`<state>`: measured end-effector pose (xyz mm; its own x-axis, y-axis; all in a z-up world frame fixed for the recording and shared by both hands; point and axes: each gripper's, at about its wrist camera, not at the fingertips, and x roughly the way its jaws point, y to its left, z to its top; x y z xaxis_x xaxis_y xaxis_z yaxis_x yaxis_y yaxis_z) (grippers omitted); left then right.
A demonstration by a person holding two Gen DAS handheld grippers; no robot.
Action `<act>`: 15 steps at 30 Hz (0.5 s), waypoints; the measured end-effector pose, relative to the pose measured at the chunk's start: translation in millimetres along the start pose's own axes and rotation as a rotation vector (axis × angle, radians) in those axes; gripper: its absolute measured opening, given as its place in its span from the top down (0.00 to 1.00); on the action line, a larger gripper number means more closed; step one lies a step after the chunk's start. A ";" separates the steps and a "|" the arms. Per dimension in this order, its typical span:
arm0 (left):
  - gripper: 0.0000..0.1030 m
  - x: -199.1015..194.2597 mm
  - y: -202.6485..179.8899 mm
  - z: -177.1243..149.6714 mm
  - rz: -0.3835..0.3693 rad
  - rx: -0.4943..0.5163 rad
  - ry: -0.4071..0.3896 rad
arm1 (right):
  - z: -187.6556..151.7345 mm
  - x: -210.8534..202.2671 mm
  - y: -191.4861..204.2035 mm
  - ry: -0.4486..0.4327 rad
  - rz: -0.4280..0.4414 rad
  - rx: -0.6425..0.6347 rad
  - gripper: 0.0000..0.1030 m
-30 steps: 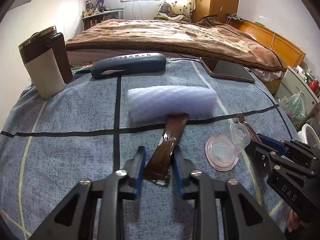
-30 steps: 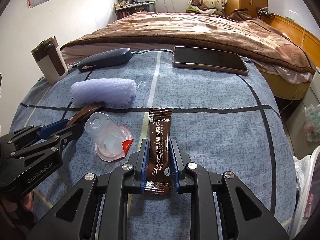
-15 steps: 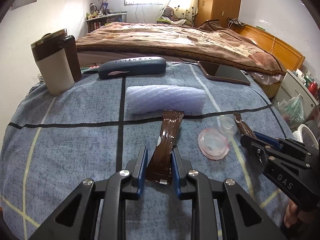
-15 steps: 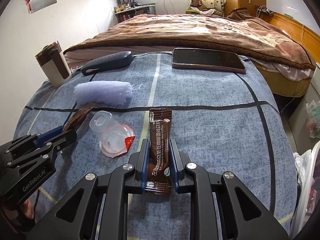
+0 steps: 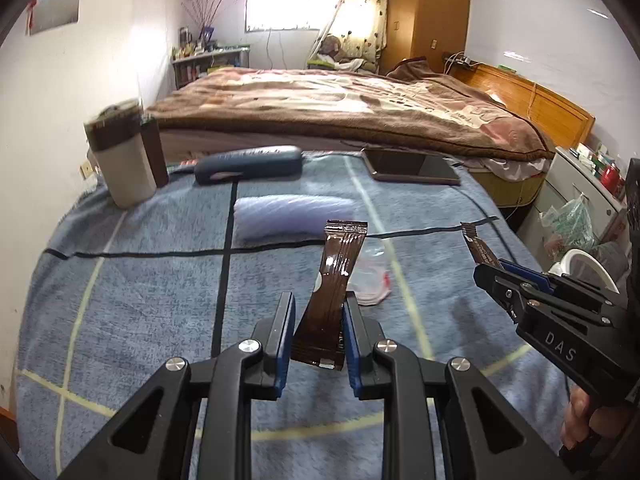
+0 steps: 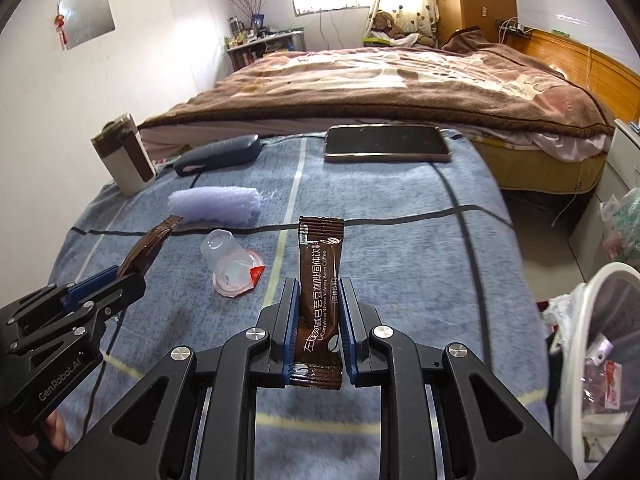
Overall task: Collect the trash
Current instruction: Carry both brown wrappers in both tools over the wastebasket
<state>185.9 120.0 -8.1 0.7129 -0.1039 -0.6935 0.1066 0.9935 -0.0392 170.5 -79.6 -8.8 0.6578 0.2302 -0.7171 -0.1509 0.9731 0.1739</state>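
My left gripper (image 5: pixel 318 316) is shut on a brown coffee sachet (image 5: pixel 334 280) and holds it above the blue cloth-covered table (image 5: pixel 140 300). My right gripper (image 6: pixel 319 304) is shut on a second brown coffee sachet (image 6: pixel 320 280), also held off the table. An empty clear plastic cup with a peeled lid (image 6: pixel 230 266) lies on its side on the cloth between the grippers; it also shows in the left wrist view (image 5: pixel 370 276). A white-rimmed trash bin (image 6: pixel 592 360) with rubbish inside stands beside the table at the right.
A pale purple foam roll (image 6: pixel 214 210), a dark glasses case (image 6: pixel 218 155), a phone (image 6: pixel 386 142) and a white-and-brown mug (image 6: pixel 124 160) sit farther back on the table. A bed (image 6: pixel 380 92) lies beyond it.
Both grippers have risen and pulled back with their sachets, which now hang clear of the cloth. The left sachet has come out from under the foam roll. The trash bin has come into the right view.
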 end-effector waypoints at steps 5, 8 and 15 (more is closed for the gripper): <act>0.77 -19.6 -19.7 1.8 -0.008 0.021 -0.039 | -3.1 -17.7 -12.6 -0.024 -0.012 0.018 0.79; 0.76 -28.2 -31.7 2.8 -0.029 0.032 -0.056 | -5.3 -29.0 -22.4 -0.042 -0.022 0.030 0.79; 0.77 -40.3 -64.5 3.7 -0.072 0.071 -0.078 | -10.0 -53.1 -47.3 -0.079 -0.049 0.057 0.79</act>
<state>152.9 59.9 25.0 0.7534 -0.1804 -0.6323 0.2061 0.9780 -0.0336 135.3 -137.7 14.3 0.7200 0.1790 -0.6704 -0.0764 0.9807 0.1798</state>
